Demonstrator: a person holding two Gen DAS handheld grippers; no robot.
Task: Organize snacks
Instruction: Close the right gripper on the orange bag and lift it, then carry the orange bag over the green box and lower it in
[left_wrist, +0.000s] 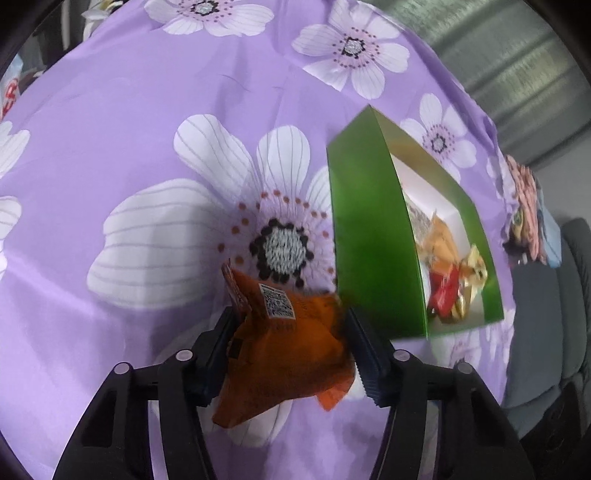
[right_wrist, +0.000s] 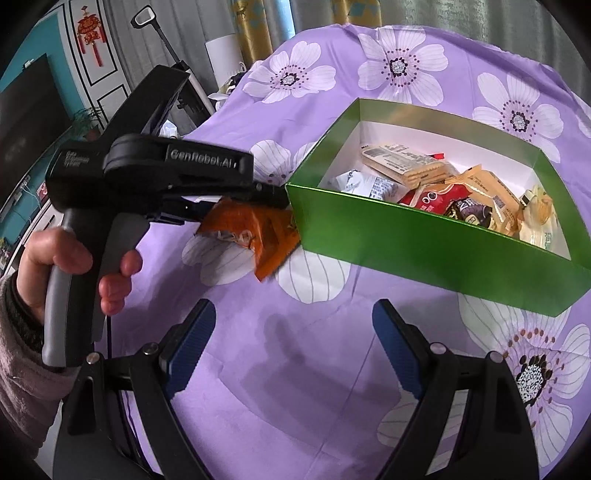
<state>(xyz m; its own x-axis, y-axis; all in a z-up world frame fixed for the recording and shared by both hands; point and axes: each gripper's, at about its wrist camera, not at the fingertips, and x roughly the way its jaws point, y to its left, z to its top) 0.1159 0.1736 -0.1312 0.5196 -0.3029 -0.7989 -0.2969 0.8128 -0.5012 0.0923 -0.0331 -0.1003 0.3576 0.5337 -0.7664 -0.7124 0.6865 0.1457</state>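
Left gripper jaws clamp orange snack packet beside green box.

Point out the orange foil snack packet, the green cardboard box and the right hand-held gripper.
orange foil snack packet (left_wrist: 284, 354), left wrist view, packet middle.
green cardboard box (right_wrist: 424, 243), right wrist view, near wall.
right hand-held gripper (right_wrist: 291, 347), right wrist view, between fingertips.

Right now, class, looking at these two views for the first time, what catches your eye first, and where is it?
The green box of mixed snack packets sits open on the purple flowered cloth. Just left of it, the left gripper pinches an orange snack packet. The right gripper hangs open over bare cloth.
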